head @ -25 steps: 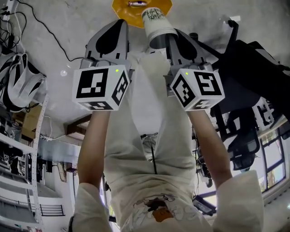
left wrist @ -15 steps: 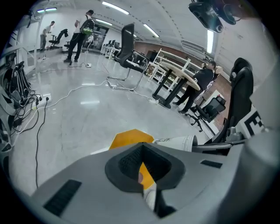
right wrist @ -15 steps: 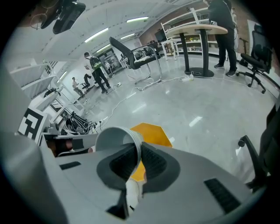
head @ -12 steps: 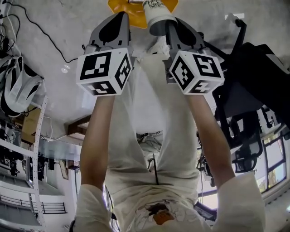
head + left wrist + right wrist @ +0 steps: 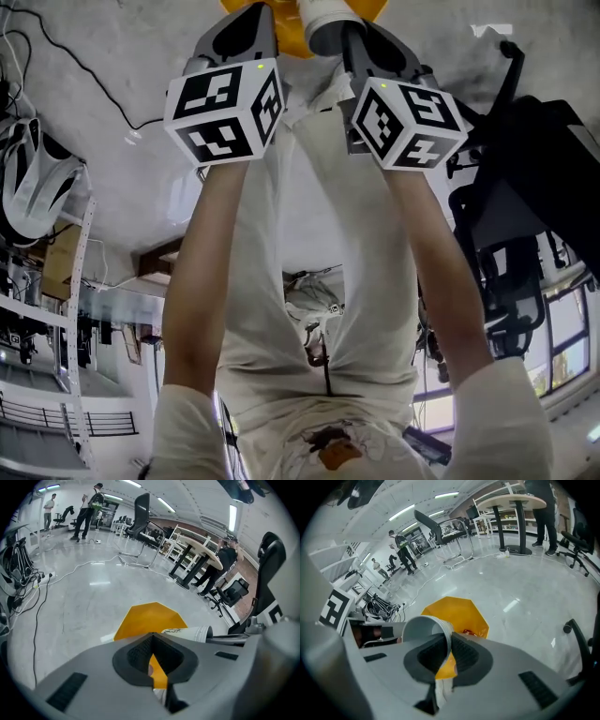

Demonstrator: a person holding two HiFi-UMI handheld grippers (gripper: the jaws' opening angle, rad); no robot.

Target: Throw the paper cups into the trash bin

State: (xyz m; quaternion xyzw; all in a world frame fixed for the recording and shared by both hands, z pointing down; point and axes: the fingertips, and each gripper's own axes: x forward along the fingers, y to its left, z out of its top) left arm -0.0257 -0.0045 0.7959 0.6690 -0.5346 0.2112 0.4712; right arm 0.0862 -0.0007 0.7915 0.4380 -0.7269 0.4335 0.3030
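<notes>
Below, glossy grey floor (image 5: 89, 597), trailing cables (image 5: 21, 581), office chair (image 5: 140, 513), yellow trash bin (image 5: 150, 618)

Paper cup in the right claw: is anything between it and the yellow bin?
Nothing. The right gripper view shows the paper cup, pinched in the right gripper, over the yellow bin with only air between.

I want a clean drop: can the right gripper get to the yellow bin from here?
Probably yes. The right gripper, pinching the paper cup by its wall, points toward the yellow bin, whose top is open, with nothing visible between them.
</notes>
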